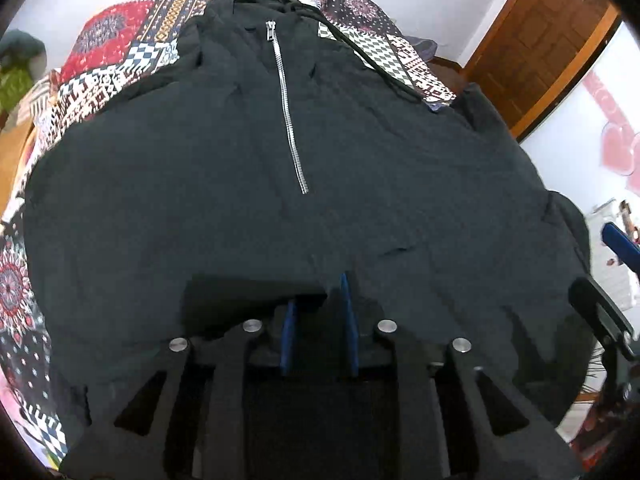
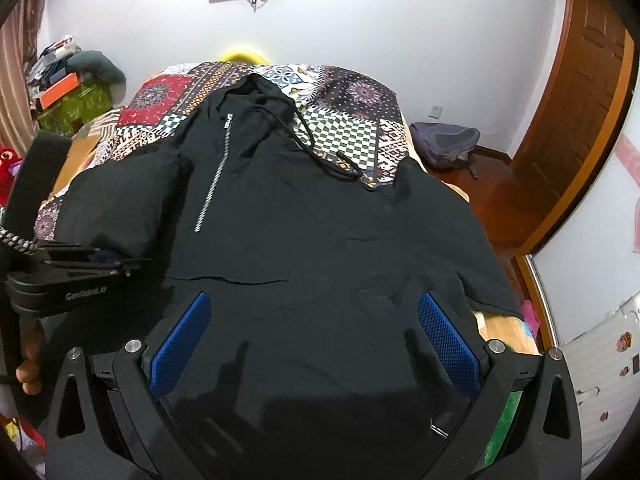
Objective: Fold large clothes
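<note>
On patterned bedspread [image 2: 340, 136], black hoodie [image 2: 304, 216] overhangs near edge.

A large black hoodie [image 2: 304, 240] lies spread front-up on the bed, hood at the far end, hem nearest. A silver half-zip [image 2: 214, 180] runs down from the collar, closed. A black drawstring [image 2: 320, 156] trails off to the right onto the patterned bedspread [image 2: 344, 128]

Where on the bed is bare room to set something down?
Bare quilt lies right of the hood, past the drawstring, and left of the hoodie collar around the red patch. Near half is crowded: hoodie spread wide, both grippers over its hem.
</note>
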